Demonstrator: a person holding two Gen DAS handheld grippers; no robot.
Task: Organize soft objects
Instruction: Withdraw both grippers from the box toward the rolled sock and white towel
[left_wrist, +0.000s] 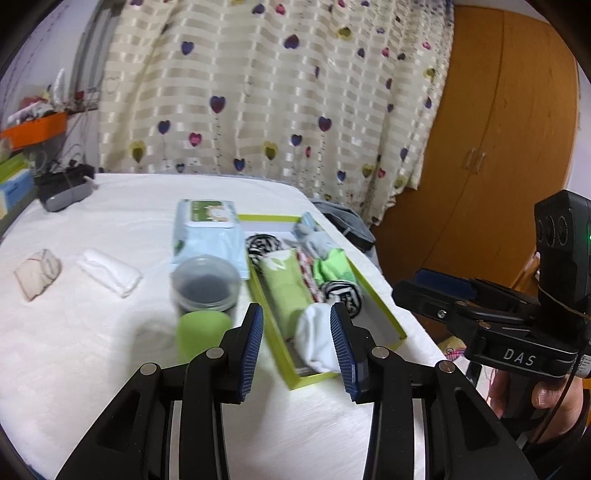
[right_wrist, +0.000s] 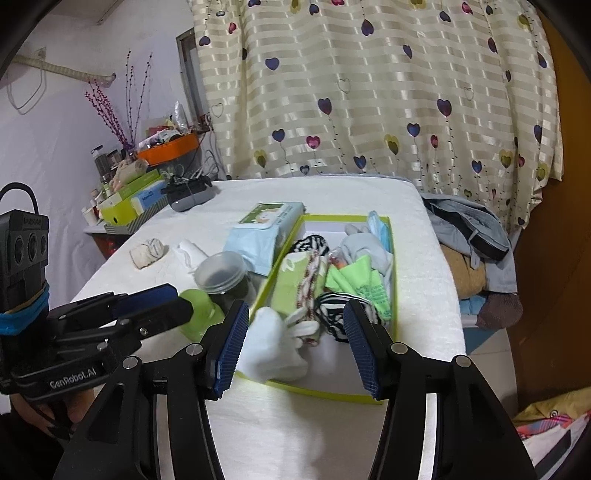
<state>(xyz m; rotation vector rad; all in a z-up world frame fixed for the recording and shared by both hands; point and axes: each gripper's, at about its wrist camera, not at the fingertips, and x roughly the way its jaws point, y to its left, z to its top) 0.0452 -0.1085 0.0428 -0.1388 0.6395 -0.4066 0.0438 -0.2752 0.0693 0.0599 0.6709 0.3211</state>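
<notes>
White-clothed table (left_wrist: 110, 369) before heart-print curtain (left_wrist: 277, 92). Far left, beige sock bundle (left_wrist: 37, 275), then white rolled sock (left_wrist: 109, 277). Left gripper (left_wrist: 297, 341), jaws apart, empty, marked "GenRobot.AI". Green-rimmed box (right_wrist: 386, 398) packed with socks, white sock (right_wrist: 273, 349) draped at near-left rim. Right gripper (right_wrist: 291, 345), "DAS", jaws apart, empty.

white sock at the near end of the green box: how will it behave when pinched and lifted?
Probably floppy: the white sock lies crumpled and draped over the green box wall, so it would likely sag from any pinch point. Probably light, being thin fabric. It may drag on the neighbouring striped sock, which lies against it.
</notes>
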